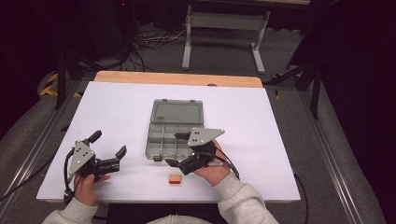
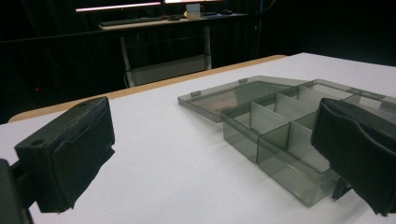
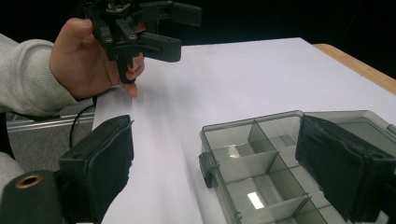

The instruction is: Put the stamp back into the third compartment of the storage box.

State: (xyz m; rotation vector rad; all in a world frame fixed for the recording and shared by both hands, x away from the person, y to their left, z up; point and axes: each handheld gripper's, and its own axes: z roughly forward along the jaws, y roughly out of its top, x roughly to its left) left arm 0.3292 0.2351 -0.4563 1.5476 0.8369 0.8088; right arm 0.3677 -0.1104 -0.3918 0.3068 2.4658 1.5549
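Both grippers open and empty beside an open grey compartment box

The box (image 1: 176, 128), smoky see-through plastic with thin dividers, sits mid-table with its lid laid flat on the far side, so its long axis runs away from the person. The right gripper (image 1: 175, 149) is the nearer one: its jaws are spread wide with nothing between them, pointing left across the box's near end, one jaw over the compartments and the other just off the near edge by the latch (image 3: 208, 170). A small orange-and-tan block (image 1: 175, 179) lies on the white table (image 1: 116, 107) just on the person's side of that gripper, apart from the box. The left gripper (image 1: 108, 143) is well off to the left, jaws also spread and empty, the box lying to its right. The jaw pads look like soft, matte black foam
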